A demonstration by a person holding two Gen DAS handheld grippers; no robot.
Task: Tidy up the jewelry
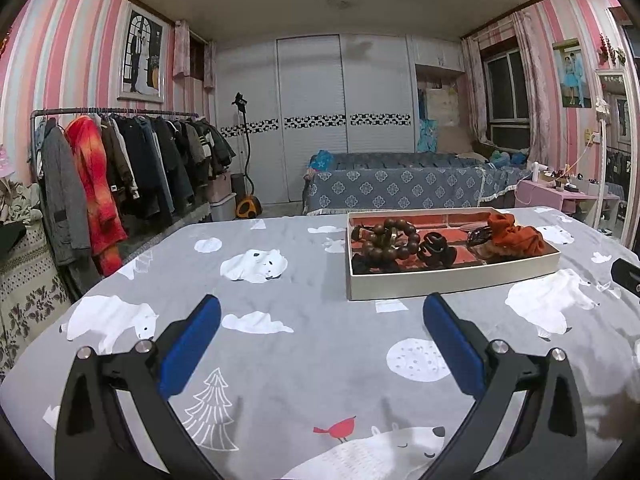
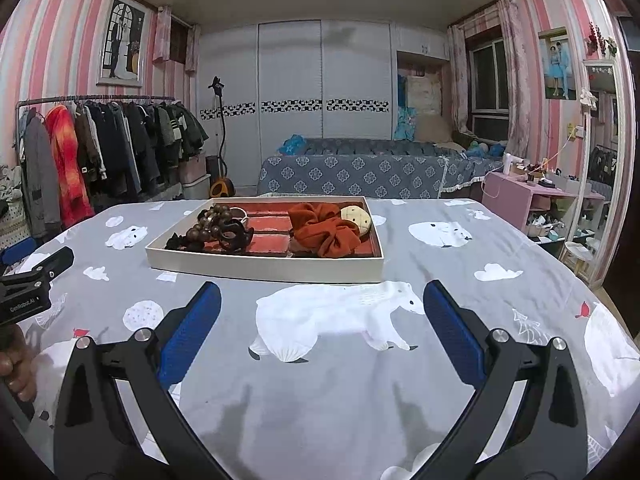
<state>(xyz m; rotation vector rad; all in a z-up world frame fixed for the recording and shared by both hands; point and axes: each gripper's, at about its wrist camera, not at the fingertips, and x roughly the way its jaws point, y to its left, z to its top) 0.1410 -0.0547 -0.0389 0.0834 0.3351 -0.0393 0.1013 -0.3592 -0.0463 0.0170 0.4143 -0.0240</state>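
Left wrist view shows our left gripper (image 1: 322, 312) with its blue pads far apart and nothing between them. Our right gripper (image 2: 322, 300) is the same: wide apart and holding nothing. Both hover low over the bed (image 1: 304, 360), which has a gray cover with white bears on it.

The jewelry sits in a flat white tray (image 1: 452, 282) with a red floor. From the left gripper the tray is at about 1 o'clock. From the right gripper it is at about 11 o'clock. Inside we see a brown bead bracelet (image 1: 386, 242), a dark hair claw (image 1: 434, 244), and an orange scrunchie (image 2: 326, 230). A round cream piece (image 2: 357, 217) peeks out behind the scrunchie.

We think a few things could go wrong. The beads and the claw lie close together, so a grab for one may drag the other along. The bed is soft, so a push on the tray rim could tip the tray and spill things. The beads are round and smooth, so they may slip off the pads. Our two grippers may also bump if both reach in at once.

Around us is a bedroom with pink striped walls. A clothes rack (image 1: 120, 160) stands at 9 o'clock. A blue patterned sofa (image 1: 400, 184) and white closet doors (image 1: 312, 120) are at 12 o'clock.
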